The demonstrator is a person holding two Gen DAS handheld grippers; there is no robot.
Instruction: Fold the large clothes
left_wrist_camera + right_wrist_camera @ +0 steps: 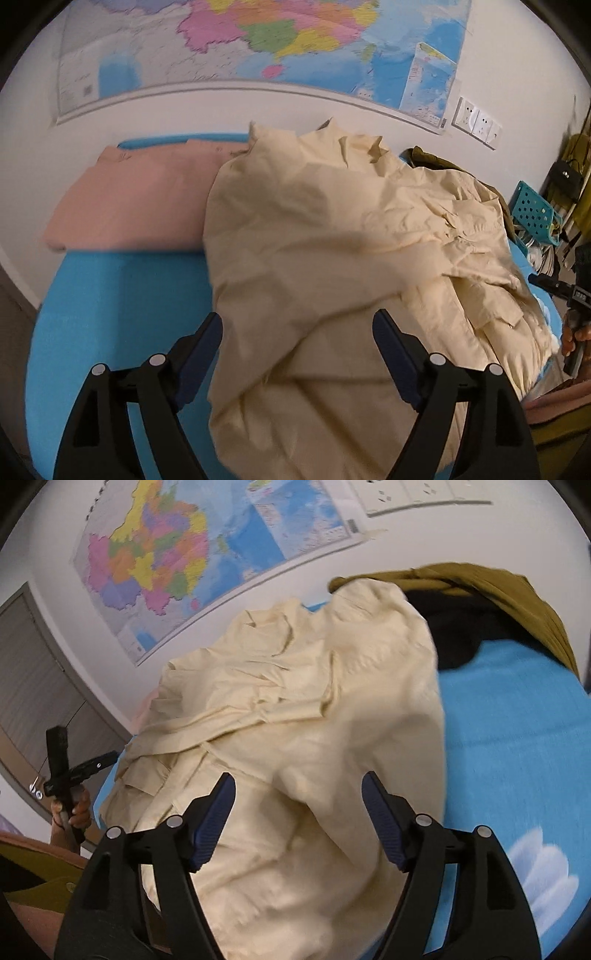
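A large cream garment (332, 258) lies rumpled on the blue surface (122, 295). It also shows in the right wrist view (295, 720). My left gripper (297, 321) is open and empty, just above the garment's near left part. My right gripper (298, 782) is open and empty, above the garment's near right part. The right gripper's body and the hand holding it show at the right edge of the left wrist view (570, 295). The left gripper shows at the left of the right wrist view (66, 771).
A folded pink garment (136, 199) lies at the back left on the blue surface. An olive and black garment (498, 602) lies at the back right. A wall with a map (258, 44) stands behind. A teal perforated basket (532, 214) is at the far right.
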